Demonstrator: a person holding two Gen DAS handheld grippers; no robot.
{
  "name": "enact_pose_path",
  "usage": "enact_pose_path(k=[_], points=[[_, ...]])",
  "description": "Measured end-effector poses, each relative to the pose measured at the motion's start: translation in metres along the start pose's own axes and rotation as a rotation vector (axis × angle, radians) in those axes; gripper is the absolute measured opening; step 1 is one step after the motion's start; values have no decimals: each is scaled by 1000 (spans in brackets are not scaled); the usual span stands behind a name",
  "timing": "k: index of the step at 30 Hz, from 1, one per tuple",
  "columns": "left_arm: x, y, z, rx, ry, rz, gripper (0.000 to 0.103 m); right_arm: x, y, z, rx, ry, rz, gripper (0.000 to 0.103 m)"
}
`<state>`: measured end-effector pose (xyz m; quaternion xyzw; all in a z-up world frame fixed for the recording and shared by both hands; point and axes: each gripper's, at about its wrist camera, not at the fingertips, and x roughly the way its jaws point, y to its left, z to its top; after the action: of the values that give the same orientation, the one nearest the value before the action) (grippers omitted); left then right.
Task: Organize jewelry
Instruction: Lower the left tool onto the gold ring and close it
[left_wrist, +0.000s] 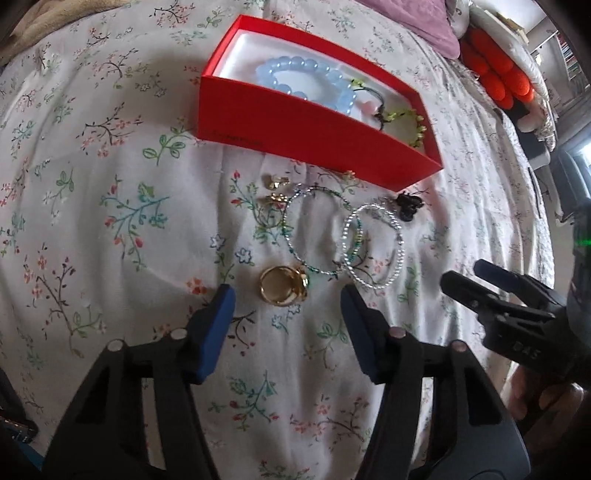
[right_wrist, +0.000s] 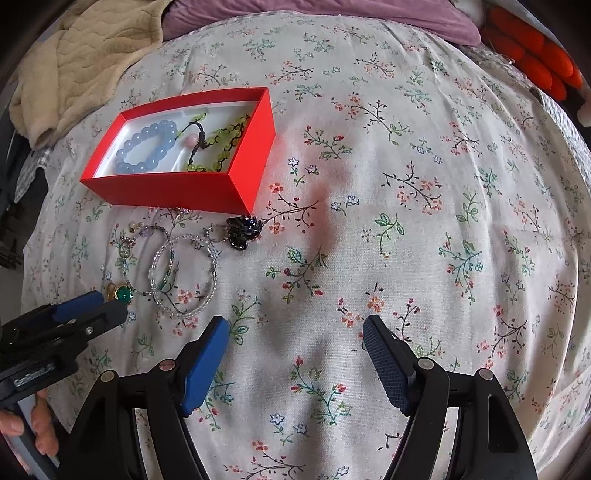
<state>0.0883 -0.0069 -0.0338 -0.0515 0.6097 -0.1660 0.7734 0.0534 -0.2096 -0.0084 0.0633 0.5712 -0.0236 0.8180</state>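
Note:
A red box lies on the floral bedsheet, holding a blue bead bracelet and a green cord bracelet. In front of it lie two clear bead bracelets, small gold earrings, a dark bead cluster and a gold ring with a green stone. My left gripper is open, its blue pads on either side of the ring. My right gripper is open and empty over bare sheet.
A beige blanket and a purple cover lie at the far edge of the bed. An orange cushion sits at the far right. The floral sheet stretches to the right of the jewelry.

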Motion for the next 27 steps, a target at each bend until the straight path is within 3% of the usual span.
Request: enact_pose_path(k=[6, 16, 27], points=[[4, -4, 0, 18, -10, 36, 59, 2, -4, -3, 1, -1, -1, 77], [8, -9, 5, 46, -32, 93, 32, 4, -5, -3, 5, 3, -3, 77], [-6, -5, 2, 85, -61, 88, 32, 8, -1, -1, 13, 10, 9, 77]])
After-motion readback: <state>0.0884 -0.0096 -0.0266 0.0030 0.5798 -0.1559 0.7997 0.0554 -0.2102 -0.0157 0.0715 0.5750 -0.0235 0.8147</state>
